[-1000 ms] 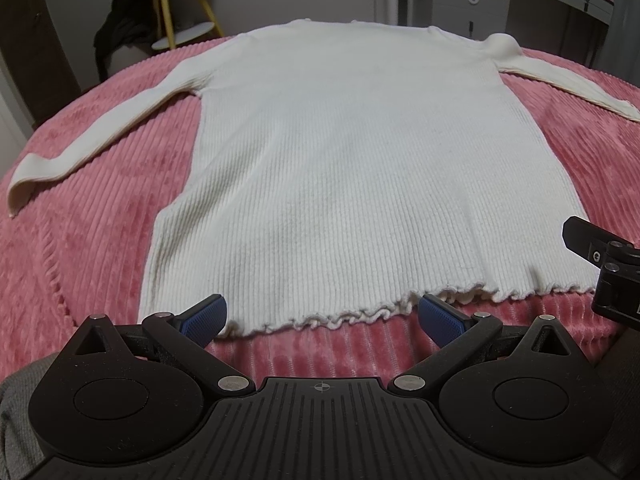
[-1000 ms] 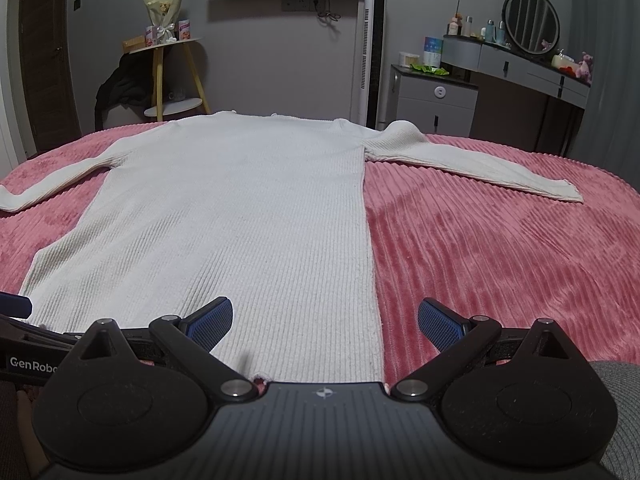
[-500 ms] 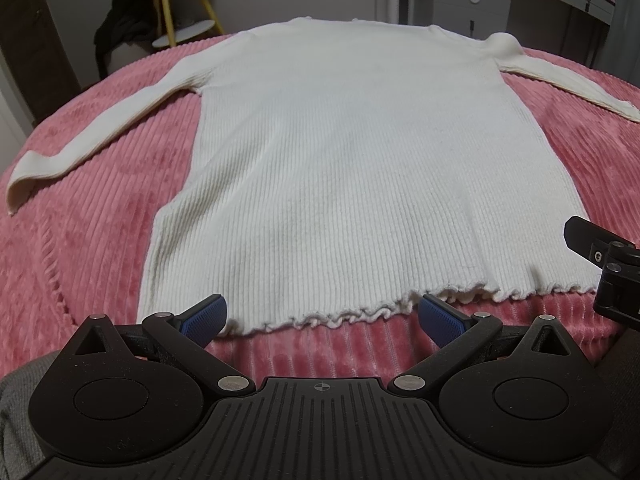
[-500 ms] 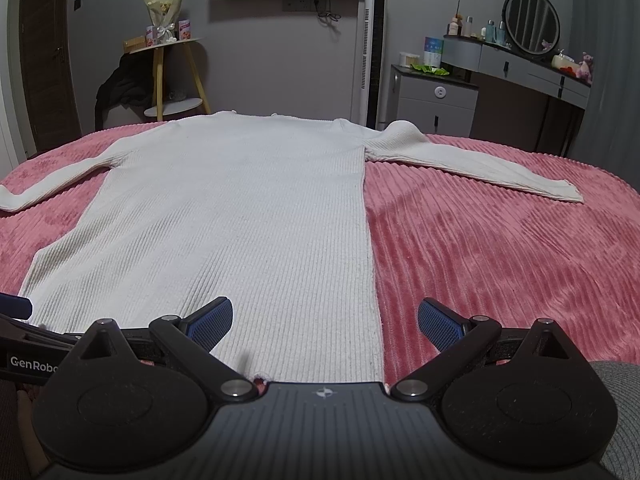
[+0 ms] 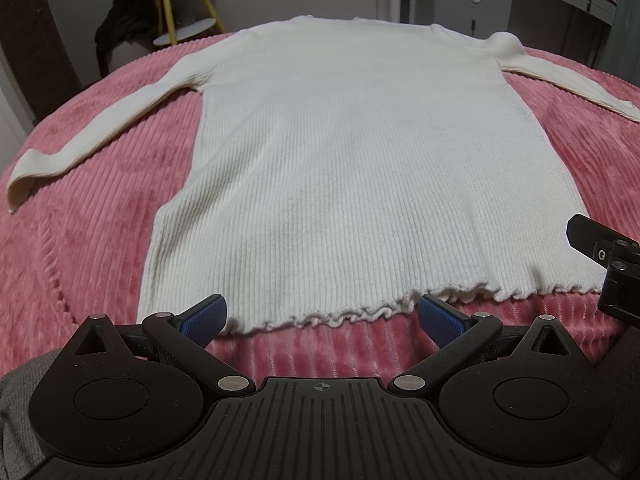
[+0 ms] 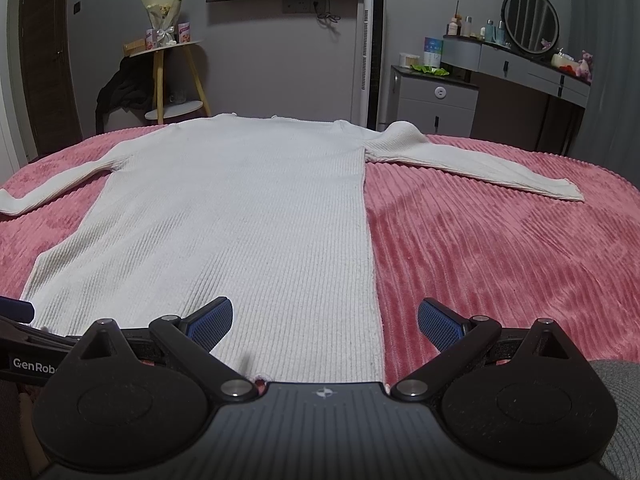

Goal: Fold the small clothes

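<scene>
Item: white ribbed sweater [image 5: 360, 168], flat on pink bedspread [image 6: 500, 248], unfolded.
My left gripper [image 5: 322, 316] and right gripper [image 6: 325, 318] gaped empty at its near hem; I judged pinching both corners evenly best.

Your left camera sits low at the sweater's [image 5: 360, 168] frilled hem, tilted down along its body, close in. Your right camera looks from the hem's right corner, more level, toward the far wall. Both share the sweater [image 6: 240, 216], pink bedspread [image 5: 80, 240] and yellow-legged side table [image 6: 176, 80].
</scene>
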`<action>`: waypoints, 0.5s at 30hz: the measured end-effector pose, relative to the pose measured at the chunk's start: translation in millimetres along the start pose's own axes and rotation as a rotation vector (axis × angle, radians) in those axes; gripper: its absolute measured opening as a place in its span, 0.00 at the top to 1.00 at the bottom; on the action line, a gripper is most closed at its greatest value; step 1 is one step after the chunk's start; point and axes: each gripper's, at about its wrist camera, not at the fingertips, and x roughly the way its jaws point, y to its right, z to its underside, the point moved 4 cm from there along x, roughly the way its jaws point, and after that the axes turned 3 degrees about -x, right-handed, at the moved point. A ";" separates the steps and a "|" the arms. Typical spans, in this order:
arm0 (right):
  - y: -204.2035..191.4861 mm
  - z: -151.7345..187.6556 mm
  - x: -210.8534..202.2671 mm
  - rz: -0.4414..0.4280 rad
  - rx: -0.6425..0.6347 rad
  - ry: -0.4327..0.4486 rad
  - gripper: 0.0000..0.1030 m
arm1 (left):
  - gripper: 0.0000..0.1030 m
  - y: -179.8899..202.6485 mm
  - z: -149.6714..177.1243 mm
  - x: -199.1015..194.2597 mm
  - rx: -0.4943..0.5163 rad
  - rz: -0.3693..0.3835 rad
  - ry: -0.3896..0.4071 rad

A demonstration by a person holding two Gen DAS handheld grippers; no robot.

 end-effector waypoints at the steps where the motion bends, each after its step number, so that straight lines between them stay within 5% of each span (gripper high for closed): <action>1: 1.3 0.1 -1.3 -0.003 0.002 0.003 0.04 | 0.00 -0.2 0.5 0.1 0.000 0.000 0.000; 15: 1.4 0.9 -3.6 -0.021 0.003 0.020 0.04 | 0.00 -2.5 2.4 1.1 -0.005 0.000 -0.005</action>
